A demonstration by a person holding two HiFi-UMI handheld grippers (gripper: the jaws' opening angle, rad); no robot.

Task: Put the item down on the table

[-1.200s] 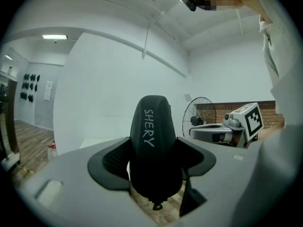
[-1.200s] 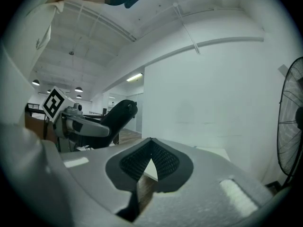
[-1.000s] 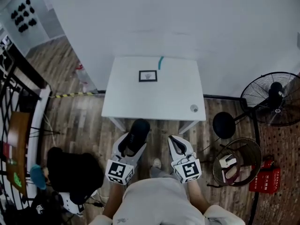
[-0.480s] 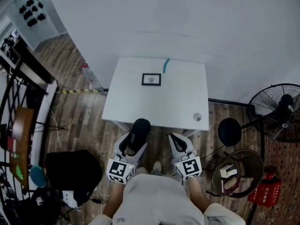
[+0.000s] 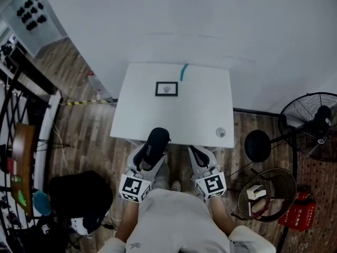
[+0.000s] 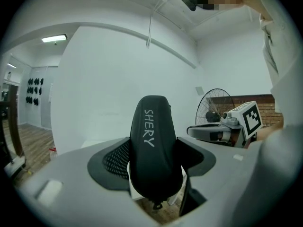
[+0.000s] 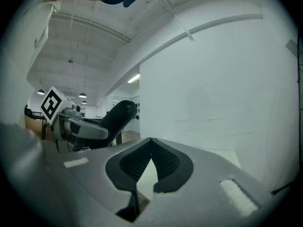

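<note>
There are two grippers, one black oblong item and one white tabletop. The tabletop carries three small things: one framed square card, one teal strip at the far edge and one small round object near the front right corner.

The left gripper has its jaws spread wide and clamped on the item's sides. The item's long axis runs along the jaws, away from the person and slightly to the right. Its rounded far end points toward the tabletop and overlaps the near edge in the head view.

The right gripper has its jaws closed together, with nothing between them.
</note>
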